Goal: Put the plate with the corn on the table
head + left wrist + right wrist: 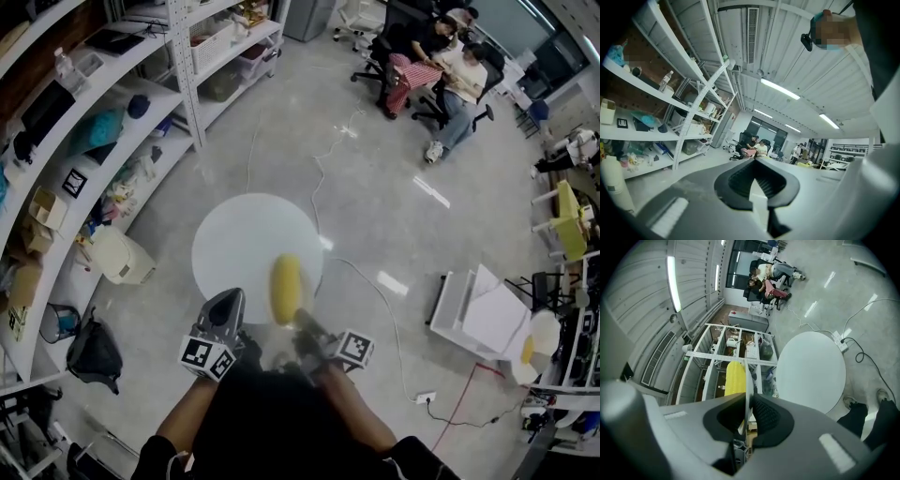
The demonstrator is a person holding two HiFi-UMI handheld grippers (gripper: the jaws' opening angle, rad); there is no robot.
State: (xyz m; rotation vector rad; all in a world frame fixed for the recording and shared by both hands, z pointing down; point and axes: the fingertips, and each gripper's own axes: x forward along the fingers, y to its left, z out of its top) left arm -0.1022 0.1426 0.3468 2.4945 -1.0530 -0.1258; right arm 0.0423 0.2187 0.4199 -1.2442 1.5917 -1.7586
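Pinching the thin, stiff pale plate (746, 377) by its rim at the near edge of the round white table (234, 246), the right gripper (304, 321) needed a level hold, as the loose yellow corn cob (286, 289) could roll; the left gripper (228, 302) hung clenched, empty.

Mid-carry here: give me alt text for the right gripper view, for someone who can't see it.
The right gripper is clamped on the rim of a thin white plate, seen edge-on, with yellow corn on it. Past it stands a round white table, with shelves beside it.
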